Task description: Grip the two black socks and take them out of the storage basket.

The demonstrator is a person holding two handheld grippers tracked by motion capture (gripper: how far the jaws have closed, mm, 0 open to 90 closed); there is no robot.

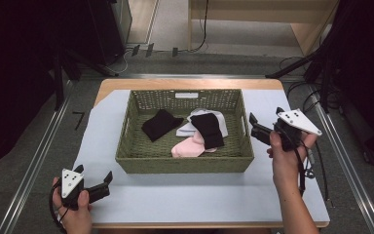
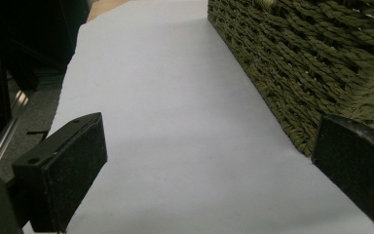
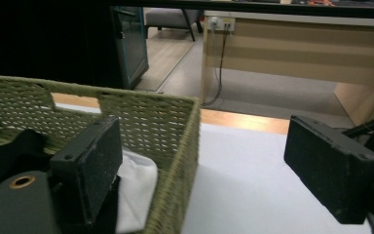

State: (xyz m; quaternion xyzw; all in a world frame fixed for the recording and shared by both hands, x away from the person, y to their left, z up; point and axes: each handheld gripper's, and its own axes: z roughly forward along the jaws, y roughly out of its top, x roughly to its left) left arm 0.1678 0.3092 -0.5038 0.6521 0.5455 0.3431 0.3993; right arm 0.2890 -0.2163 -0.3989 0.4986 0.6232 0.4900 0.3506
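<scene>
An olive woven basket (image 1: pixel 185 165) stands mid-table on a white sheet (image 1: pixel 175 200). Inside it lie a black sock (image 1: pixel 159 125) at the left, a white sock (image 1: pixel 213 116) with another black sock (image 1: pixel 208 129) across it, and a pink sock (image 1: pixel 189 147) at the front. My left gripper (image 1: pixel 94 174) is open and empty over the sheet near the basket's front left corner (image 2: pixel 316 63). The right gripper (image 1: pixel 264 118) hovers open just outside the basket's right wall (image 3: pixel 175 146), one jaw over the white sock (image 3: pixel 137 185), holding nothing.
The wooden table edge (image 1: pixel 190 83) shows behind the basket. Metal rails (image 1: pixel 39 156) run along both sides on the floor. A light wooden desk (image 3: pixel 292 48) with hanging cables stands beyond. Bare sheet (image 2: pixel 175 97) lies left of the basket.
</scene>
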